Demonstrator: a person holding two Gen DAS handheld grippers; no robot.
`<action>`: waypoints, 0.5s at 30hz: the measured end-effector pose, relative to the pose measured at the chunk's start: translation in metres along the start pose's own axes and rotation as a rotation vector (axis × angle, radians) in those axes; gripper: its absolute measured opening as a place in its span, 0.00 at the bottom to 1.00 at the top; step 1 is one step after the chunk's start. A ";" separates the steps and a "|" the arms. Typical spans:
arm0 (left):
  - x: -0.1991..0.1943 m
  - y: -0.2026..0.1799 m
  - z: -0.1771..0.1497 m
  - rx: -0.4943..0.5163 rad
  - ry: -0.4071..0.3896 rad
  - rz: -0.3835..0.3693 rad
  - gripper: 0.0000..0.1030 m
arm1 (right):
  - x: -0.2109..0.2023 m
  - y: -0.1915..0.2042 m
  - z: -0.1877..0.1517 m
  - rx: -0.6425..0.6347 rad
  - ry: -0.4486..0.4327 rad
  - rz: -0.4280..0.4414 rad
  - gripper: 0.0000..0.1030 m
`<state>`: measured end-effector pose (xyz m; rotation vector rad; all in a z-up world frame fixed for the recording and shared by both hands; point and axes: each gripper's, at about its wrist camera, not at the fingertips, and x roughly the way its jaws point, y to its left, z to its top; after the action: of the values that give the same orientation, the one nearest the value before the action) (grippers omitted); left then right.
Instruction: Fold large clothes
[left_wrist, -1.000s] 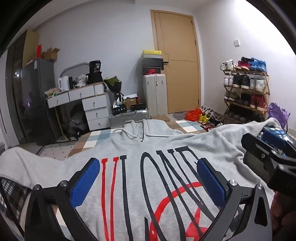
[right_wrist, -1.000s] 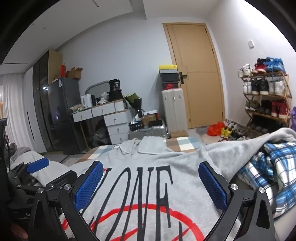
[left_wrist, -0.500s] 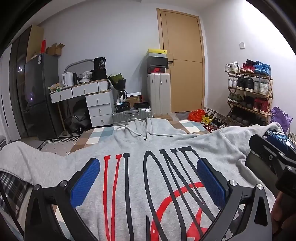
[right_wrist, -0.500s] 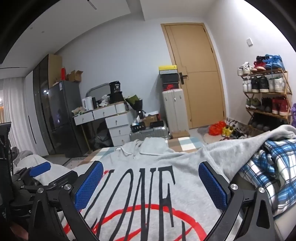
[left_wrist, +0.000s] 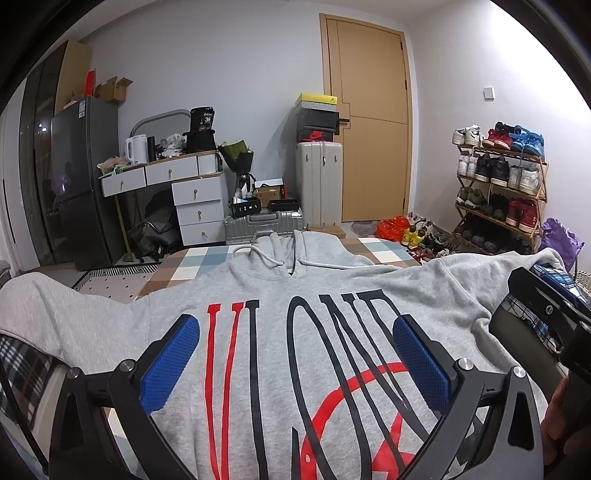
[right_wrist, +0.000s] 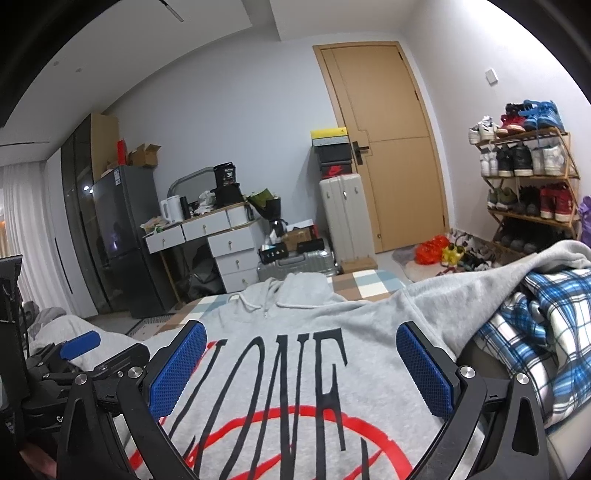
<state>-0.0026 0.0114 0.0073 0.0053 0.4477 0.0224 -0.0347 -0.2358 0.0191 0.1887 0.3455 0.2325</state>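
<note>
Both tools, left tool (left_wrist: 295, 354) and right tool (right_wrist: 301, 354), hover spread wide, empty, above a grey hoodie (left_wrist: 280, 295). It lies flat, front up, black lettering and a red circle showing, hood far, right sleeve draped over plaid bedding (right_wrist: 535, 332).

Each tool, the left tool (left_wrist: 295, 354) and the right tool (right_wrist: 301, 360), has a black angular frame with silver screws (two per side) and blue dimpled pads (left_wrist: 168, 363) on its fingers.
</note>
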 end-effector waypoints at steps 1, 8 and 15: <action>0.000 0.000 0.000 0.001 0.000 0.001 0.99 | 0.000 0.000 0.000 0.003 0.002 0.001 1.00; -0.001 0.001 0.000 -0.011 0.010 -0.007 0.99 | 0.001 0.001 -0.001 -0.004 0.008 0.005 1.00; 0.001 0.002 0.001 -0.014 0.027 -0.028 0.99 | 0.001 0.001 -0.001 -0.008 0.012 0.012 1.00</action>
<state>-0.0016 0.0138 0.0079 -0.0150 0.4749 -0.0016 -0.0340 -0.2347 0.0181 0.1810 0.3558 0.2469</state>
